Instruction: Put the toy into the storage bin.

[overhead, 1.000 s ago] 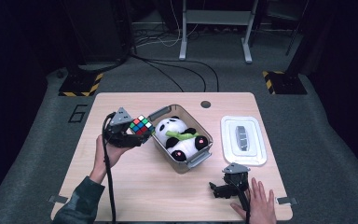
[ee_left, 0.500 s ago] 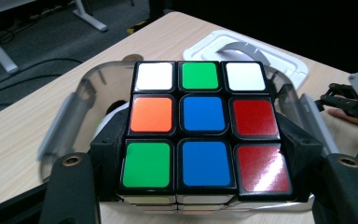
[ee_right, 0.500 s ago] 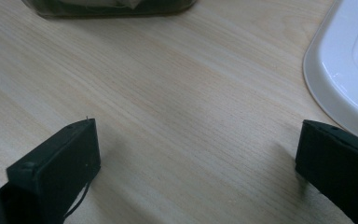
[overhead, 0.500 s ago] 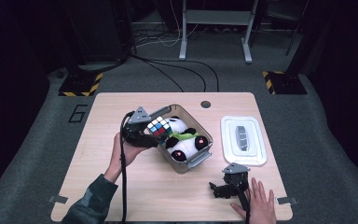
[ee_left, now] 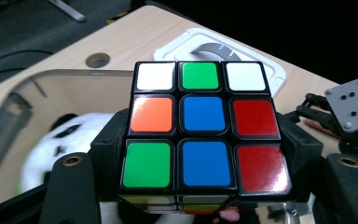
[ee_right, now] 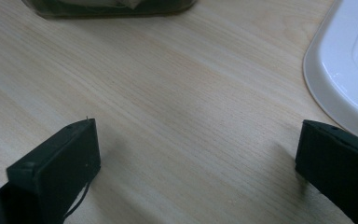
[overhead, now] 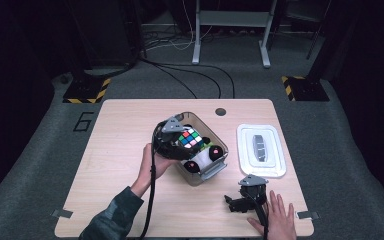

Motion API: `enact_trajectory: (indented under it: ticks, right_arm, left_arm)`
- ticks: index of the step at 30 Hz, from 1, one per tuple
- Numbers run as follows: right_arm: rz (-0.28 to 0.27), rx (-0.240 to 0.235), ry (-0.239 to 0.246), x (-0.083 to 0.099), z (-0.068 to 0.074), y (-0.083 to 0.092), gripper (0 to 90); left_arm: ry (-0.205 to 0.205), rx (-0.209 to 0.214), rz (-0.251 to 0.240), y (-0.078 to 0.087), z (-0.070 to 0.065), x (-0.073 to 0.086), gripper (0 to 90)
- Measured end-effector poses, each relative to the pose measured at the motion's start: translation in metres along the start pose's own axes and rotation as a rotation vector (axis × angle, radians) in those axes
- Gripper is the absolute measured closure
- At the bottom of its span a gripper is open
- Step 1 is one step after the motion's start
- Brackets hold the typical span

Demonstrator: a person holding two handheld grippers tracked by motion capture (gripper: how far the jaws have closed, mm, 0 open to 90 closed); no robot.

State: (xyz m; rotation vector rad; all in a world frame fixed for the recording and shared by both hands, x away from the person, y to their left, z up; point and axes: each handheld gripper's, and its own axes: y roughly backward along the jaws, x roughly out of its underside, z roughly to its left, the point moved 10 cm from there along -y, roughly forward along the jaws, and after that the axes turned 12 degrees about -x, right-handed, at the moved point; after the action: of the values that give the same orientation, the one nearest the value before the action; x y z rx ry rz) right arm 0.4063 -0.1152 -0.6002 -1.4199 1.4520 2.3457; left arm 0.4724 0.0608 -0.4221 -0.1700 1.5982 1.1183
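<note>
My left gripper (overhead: 182,145) is shut on a colourful puzzle cube (overhead: 190,138) and holds it over the clear plastic box (overhead: 214,171) in the middle of the table. The cube (ee_left: 204,128) sits between the black jaws in the left gripper view, its top face showing white, green, orange, blue and red squares. A panda plush (overhead: 205,159) lies in the box under the cube, and its white body (ee_left: 58,147) appears below the left jaw. My right gripper (overhead: 240,200) rests on the table near the front edge, with its jaws (ee_right: 196,172) wide apart over bare wood.
The box's white lid (overhead: 261,150) lies flat to the right of the box; its rounded edge (ee_right: 340,65) is just ahead of the right gripper. A round cable hole (overhead: 220,111) sits near the table's far edge. The person's right hand (overhead: 277,220) lies flat by the front edge.
The left hand has carried the cube to the right, from beside the box's left end to above the panda inside it. The right gripper and hand have stayed put.
</note>
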Motion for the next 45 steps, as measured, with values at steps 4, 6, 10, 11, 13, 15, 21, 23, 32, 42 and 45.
enact_trajectory:
  ticks: [4,6,10,11,13,15,21,23,32,42,45]
  right_arm:
    - [-0.001,0.000,-0.002,0.000,0.000,0.000,0.0]
    - [-0.001,0.000,-0.003,0.000,0.000,0.000,0.0]
    - [-0.001,0.000,-0.003,0.000,0.000,0.000,0.0]
    - [-0.001,0.000,-0.003,0.000,0.000,0.000,0.0]
    - [-0.001,0.000,-0.003,0.000,0.000,0.000,0.0]
    - [-0.001,0.000,-0.003,0.000,0.000,0.000,0.0]
    - [-0.001,0.000,-0.002,0.000,0.000,0.000,0.0]
    - [-0.001,0.000,-0.002,0.000,0.000,0.000,0.0]
    - [-0.001,0.000,-0.002,0.000,0.000,0.000,0.0]
    - [-0.001,0.000,-0.002,0.000,0.000,0.000,0.0]
    - [-0.001,0.000,-0.002,0.000,0.000,0.000,0.0]
  left_arm:
    - [0.027,0.022,0.019,-0.011,-0.009,0.003,33.8]
    - [0.026,0.033,0.030,-0.015,-0.014,0.005,33.8]
    - [0.006,0.030,0.046,-0.022,-0.022,0.009,33.8]
    - [-0.007,0.019,0.054,-0.024,-0.021,0.011,33.8]
    - [-0.001,0.023,0.062,-0.027,-0.022,0.014,33.8]
    - [0.009,0.030,0.064,-0.030,-0.024,0.016,33.8]
    - [-0.003,0.030,0.073,-0.038,-0.029,0.023,33.8]
    - [-0.012,0.028,0.071,-0.038,-0.029,0.023,33.8]
    - [-0.053,0.074,0.070,-0.025,-0.035,0.021,22.9]
    - [-0.033,0.041,-0.017,-0.008,-0.017,-0.003,29.2]
    - [-0.043,0.043,0.012,-0.015,-0.018,0.001,43.2]
